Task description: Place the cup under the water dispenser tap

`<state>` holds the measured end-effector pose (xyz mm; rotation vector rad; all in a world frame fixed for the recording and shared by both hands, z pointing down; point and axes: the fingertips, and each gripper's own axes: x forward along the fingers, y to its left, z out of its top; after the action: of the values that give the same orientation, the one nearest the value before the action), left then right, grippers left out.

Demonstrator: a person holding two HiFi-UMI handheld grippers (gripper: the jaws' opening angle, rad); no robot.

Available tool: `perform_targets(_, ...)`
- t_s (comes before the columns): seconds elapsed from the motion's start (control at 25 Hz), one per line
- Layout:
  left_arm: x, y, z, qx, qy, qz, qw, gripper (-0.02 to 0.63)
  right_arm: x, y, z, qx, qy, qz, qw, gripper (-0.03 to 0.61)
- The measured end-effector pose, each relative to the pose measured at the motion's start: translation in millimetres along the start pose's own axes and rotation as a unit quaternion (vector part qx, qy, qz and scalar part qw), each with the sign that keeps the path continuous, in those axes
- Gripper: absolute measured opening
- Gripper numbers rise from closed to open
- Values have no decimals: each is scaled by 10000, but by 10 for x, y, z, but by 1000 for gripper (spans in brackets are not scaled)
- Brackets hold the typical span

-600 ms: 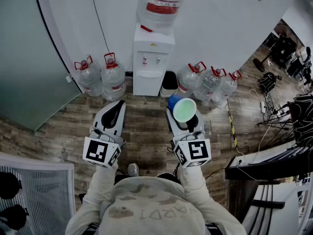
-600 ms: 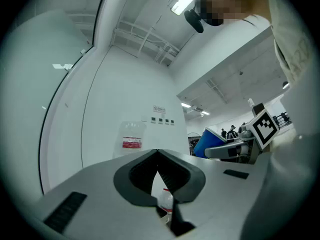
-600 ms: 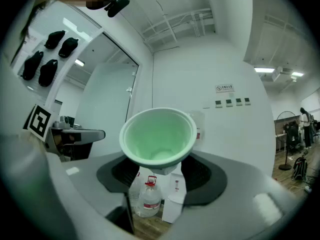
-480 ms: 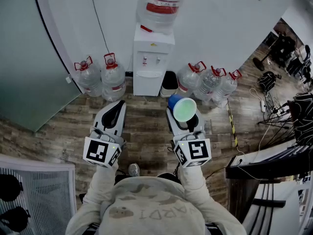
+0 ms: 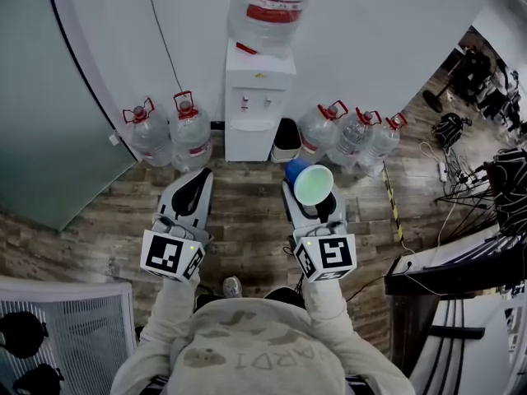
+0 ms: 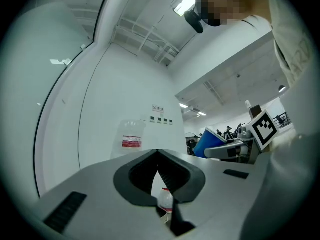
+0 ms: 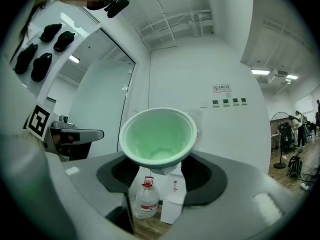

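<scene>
A blue cup (image 5: 311,183) with a pale green inside lies tilted between the jaws of my right gripper (image 5: 306,191), which is shut on it, the cup's mouth facing back toward the camera (image 7: 157,136). The white water dispenser (image 5: 255,105) stands against the wall ahead, a large bottle (image 5: 270,6) on top and two taps (image 5: 254,102) above its recess. The cup is well short of it, out over the wooden floor. My left gripper (image 5: 196,178) is level beside the right one, shut and empty. In the left gripper view the cup (image 6: 210,144) shows at right.
Big water jugs stand on the floor left (image 5: 169,130) and right (image 5: 350,138) of the dispenser, with a black bin (image 5: 286,141) between. A glass partition (image 5: 49,122) runs at left. A dark desk (image 5: 461,270) and cables are at right, and a white mesh chair (image 5: 66,327) at lower left.
The room has slid slightly in the head view as the person shifts. Both grippers keep their pose, and the cup stays in the right one.
</scene>
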<state>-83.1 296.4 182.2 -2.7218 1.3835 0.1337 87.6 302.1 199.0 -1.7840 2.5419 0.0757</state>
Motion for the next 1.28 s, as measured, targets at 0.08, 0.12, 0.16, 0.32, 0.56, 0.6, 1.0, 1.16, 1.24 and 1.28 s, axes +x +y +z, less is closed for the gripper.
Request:
perform_targets(0.08,11,49,-21,-4,10,-52,10000,6,36,25,-17,-14,7,-45,10000,270)
perform_targets(0.12,20,77,-35,-8,15,-69,10000,6,57,40,-28,-17,8,-55,10000,270)
perform_targets(0.16,30,103,-50,-19,17,-80,10000,6,77,55,-41,-21,13,-55,10000,270)
perform_targets(0.32,100,155,-118,-87,35,-124,9999,6,143,66,-106,-33,83,-30,10000,272)
perform_targets(0.56,349,269,-251,-131,106,-164,9997,6,414,-71,-235,36,134,-3,9999,272)
perform_targets(0.6,405,304,-268,-121,117,-152,9997,6,490,-105,-250,49,131,11,9999,272)
perform_targets(1.0,1167,789,-344,-65,63,93,9999,6,1401,-491,-289,-35,95,303,9995,273)
perform_targets(1.16,1509,874,-346,-56,27,144,9999,6,1697,-711,-265,-91,68,389,9992,273)
perform_targets(1.24,1672,909,-357,-53,16,170,9998,6,1833,-816,-258,-128,61,447,9989,273)
perform_targets(1.28,1748,926,-363,-48,16,186,9998,6,1896,-867,-259,-134,59,471,9988,273)
